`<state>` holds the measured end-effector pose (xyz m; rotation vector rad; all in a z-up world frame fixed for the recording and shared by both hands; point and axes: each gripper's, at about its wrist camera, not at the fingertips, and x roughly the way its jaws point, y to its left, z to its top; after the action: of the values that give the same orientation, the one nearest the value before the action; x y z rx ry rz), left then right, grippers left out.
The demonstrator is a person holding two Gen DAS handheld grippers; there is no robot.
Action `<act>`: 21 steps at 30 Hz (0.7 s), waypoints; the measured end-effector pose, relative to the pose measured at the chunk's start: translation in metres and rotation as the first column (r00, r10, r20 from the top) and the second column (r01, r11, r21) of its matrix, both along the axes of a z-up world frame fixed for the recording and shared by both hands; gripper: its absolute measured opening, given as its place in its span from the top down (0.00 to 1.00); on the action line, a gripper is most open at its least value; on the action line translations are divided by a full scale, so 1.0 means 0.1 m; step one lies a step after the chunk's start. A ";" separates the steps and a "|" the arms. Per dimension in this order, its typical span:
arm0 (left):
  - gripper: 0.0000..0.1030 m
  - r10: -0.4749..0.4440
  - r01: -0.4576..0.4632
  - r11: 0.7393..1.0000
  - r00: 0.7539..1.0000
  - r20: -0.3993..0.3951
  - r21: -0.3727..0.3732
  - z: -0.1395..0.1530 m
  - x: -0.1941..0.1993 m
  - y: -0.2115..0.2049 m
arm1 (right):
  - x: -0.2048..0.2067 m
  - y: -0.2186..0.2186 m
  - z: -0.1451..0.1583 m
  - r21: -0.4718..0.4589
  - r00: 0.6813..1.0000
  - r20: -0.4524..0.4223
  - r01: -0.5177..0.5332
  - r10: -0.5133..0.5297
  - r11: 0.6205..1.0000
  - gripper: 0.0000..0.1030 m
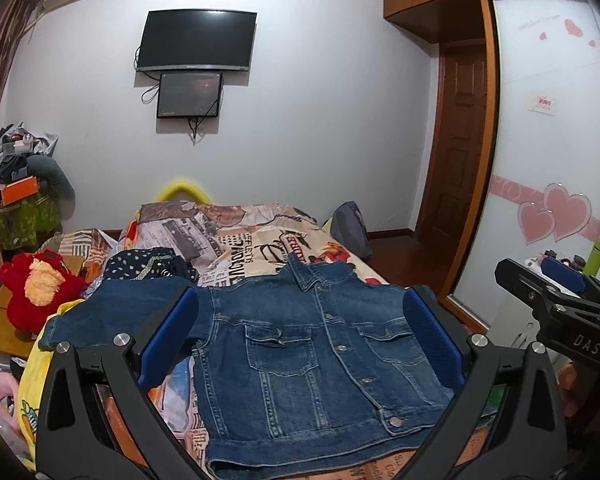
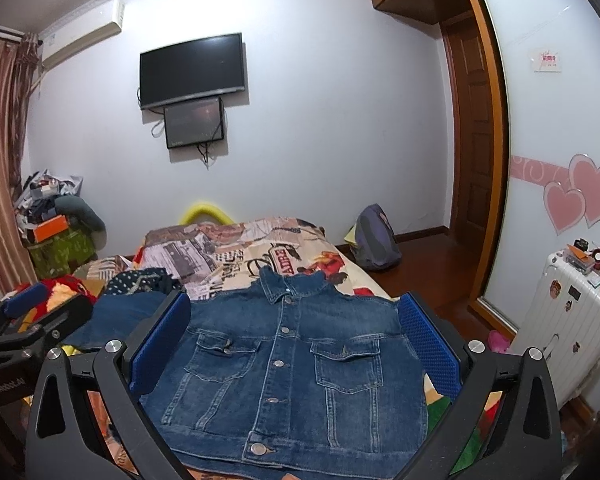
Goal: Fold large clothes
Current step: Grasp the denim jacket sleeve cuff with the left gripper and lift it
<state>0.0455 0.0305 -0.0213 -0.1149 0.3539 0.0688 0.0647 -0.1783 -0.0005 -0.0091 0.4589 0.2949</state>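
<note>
Denim jacket (image 2: 284,364) flat, collar pointing away

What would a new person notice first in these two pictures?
First, the blue denim jacket, lying buttoned and front up on the patterned bedspread, framed by the open right gripper. Next, the black television on the far wall, and the pink hearts on the wardrobe door at the right.

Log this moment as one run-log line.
denim jacket: flat on bed, buttoned | left claw: open, empty | right claw: open, empty
</note>
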 end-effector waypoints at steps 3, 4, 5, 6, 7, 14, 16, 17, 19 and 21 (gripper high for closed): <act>0.00 0.005 -0.005 1.000 1.000 -0.022 -0.007 -0.05 0.13 0.10 | 0.13 0.02 -0.08 -0.004 1.000 -0.027 0.006 -0.006 1.000 0.00; 0.00 0.009 -0.009 1.000 1.000 -0.026 -0.009 -0.07 0.17 0.14 | 0.18 0.04 -0.10 -0.008 0.999 -0.036 0.008 -0.008 1.000 0.00; 0.00 0.020 -0.021 1.000 0.999 -0.034 -0.012 -0.08 0.23 0.22 | 0.24 0.05 -0.13 -0.014 0.999 -0.045 0.010 -0.011 1.000 0.00; 0.00 0.027 -0.028 0.999 0.999 -0.037 -0.015 -0.10 0.28 0.29 | 0.31 0.07 -0.16 -0.022 0.999 -0.053 0.012 -0.014 1.000 0.00; 0.00 0.040 -0.041 0.999 0.998 -0.043 -0.019 -0.11 0.33 0.39 | 0.35 0.08 -0.18 -0.028 0.998 -0.058 0.014 -0.016 1.000 0.00; 0.00 0.230 -0.232 0.972 0.969 -0.090 -0.018 -0.31 0.67 1.32 | 0.94 0.29 -0.43 -0.089 0.994 -0.104 0.013 -0.022 0.996 0.00; 0.00 0.286 -0.289 0.957 0.950 -0.124 -0.009 -0.42 0.76 1.62 | 1.04 0.35 -0.48 -0.108 0.993 -0.113 0.010 -0.022 0.994 0.00; 0.00 0.309 -0.314 0.949 0.940 -0.144 -0.013 -0.48 0.79 1.79 | 1.13 0.40 -0.52 -0.125 0.993 -0.120 0.002 -0.017 0.992 0.00; 0.00 0.318 -0.331 0.943 0.931 -0.177 -0.045 -0.63 0.83 2.12 | 1.26 0.47 -0.58 -0.146 0.991 -0.132 -0.011 -0.009 0.989 0.00; 0.00 0.317 -0.343 0.935 0.921 -0.227 -0.086 -0.78 0.88 2.39 | 1.41 0.56 -0.66 -0.160 0.989 -0.147 -0.044 0.021 0.986 0.00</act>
<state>0.1331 0.2694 -0.0993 -0.2926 0.5477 0.3975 0.2053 -0.1228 -0.0661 -0.1554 0.6267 0.2907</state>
